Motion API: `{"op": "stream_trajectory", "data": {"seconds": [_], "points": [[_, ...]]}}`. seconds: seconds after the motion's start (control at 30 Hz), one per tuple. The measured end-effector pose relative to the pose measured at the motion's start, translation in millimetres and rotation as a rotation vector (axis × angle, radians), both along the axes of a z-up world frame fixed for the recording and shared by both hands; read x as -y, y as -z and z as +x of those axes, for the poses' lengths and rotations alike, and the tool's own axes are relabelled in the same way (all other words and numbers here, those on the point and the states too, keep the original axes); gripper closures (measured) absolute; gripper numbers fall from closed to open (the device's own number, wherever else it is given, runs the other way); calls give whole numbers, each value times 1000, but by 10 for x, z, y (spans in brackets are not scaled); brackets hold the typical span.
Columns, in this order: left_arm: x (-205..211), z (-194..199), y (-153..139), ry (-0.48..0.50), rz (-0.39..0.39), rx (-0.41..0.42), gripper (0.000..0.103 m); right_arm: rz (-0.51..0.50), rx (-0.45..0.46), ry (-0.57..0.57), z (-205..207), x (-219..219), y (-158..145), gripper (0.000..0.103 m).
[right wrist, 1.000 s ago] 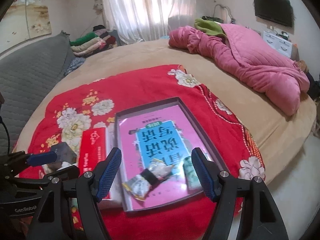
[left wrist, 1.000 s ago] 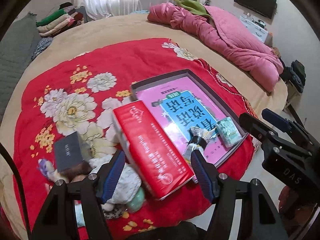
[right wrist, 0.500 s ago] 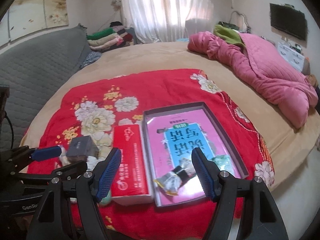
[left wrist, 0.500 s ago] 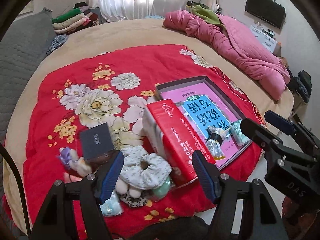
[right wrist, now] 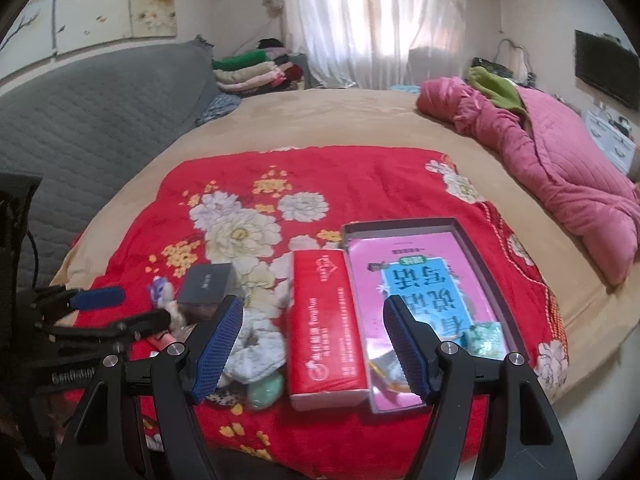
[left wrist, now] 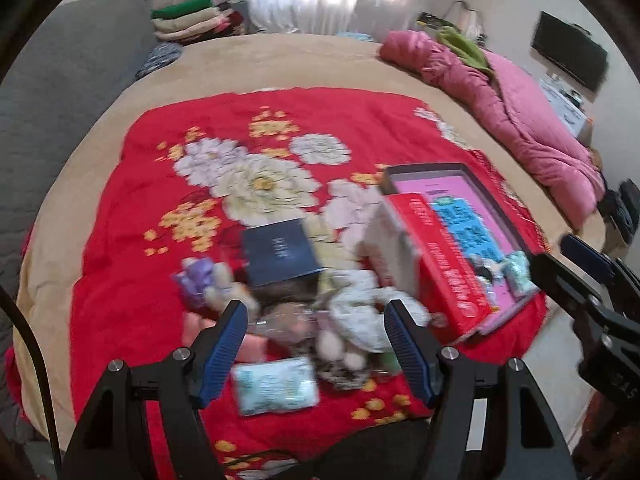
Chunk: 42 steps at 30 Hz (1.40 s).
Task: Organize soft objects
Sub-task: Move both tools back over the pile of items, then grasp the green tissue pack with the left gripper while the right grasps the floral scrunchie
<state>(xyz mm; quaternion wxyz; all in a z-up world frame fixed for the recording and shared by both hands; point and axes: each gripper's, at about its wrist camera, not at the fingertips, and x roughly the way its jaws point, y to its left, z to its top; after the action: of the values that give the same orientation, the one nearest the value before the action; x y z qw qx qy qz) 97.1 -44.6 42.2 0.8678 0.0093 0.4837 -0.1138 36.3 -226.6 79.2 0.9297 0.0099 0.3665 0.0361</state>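
Both tongs stand wide apart and hold nothing: the left tongs (left wrist: pixel 316 344) hang over a heap of small soft things, the right tongs (right wrist: pixel 314 346) over a red tissue pack (right wrist: pixel 326 328) and the near end of a shallow grey tray (right wrist: pixel 486 264). Everything lies on a red floral blanket (right wrist: pixel 360 176) spread over a bed with a tan cover (right wrist: pixel 320 120). A pink quilt (right wrist: pixel 560 168) is bunched along the bed's right side, folded clothes (right wrist: pixel 256 70) are stacked by a curtained window, and a grey padded headboard (right wrist: pixel 92 108) runs on the left.

The left wrist view is blurred, so the heap is hard to read. A white scrunchie (right wrist: pixel 256 350) lies just left of the tissue pack, with a pale green lump (right wrist: pixel 264 392) touching its near edge. A dark box (left wrist: pixel 280 252) sits behind the heap, and a flat pale packet (left wrist: pixel 276 386) lies nearest the left tongs. Inside the tray, on a pink and blue book (right wrist: pixel 424 280), rest a mint green packet (right wrist: pixel 486 338) and a wrapped piece partly hidden behind the right finger.
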Motion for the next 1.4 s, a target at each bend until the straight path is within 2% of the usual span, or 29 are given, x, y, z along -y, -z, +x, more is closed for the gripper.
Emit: {"op": "stream_trajectory", "data": {"seconds": [0.2, 0.4, 0.6, 0.83, 1.03, 1.27, 1.4], "points": [[-440, 88, 152, -83, -36, -44, 32, -35, -28, -66, 18, -234, 129, 28], [-695, 87, 358, -104, -53, -92, 32, -49, -62, -123, 42, -424, 291, 28], [-690, -96, 794, -47, -49, -179, 32, -69, -92, -172, 59, -611, 469, 28], [-627, -169, 1206, 18, -135, -270, 32, -94, -124, -210, 85, -689, 629, 28], [-572, -89, 1458, 26, -150, -326, 32, -156, -162, -244, 191, -774, 818, 28], [-618, 22, 1565, 16, -220, -315, 30, -266, -219, -299, 380, -1009, 1133, 28], [-616, 58, 1589, 19, -231, -311, 31, -330, -243, -305, 508, -1090, 1262, 30]]}}
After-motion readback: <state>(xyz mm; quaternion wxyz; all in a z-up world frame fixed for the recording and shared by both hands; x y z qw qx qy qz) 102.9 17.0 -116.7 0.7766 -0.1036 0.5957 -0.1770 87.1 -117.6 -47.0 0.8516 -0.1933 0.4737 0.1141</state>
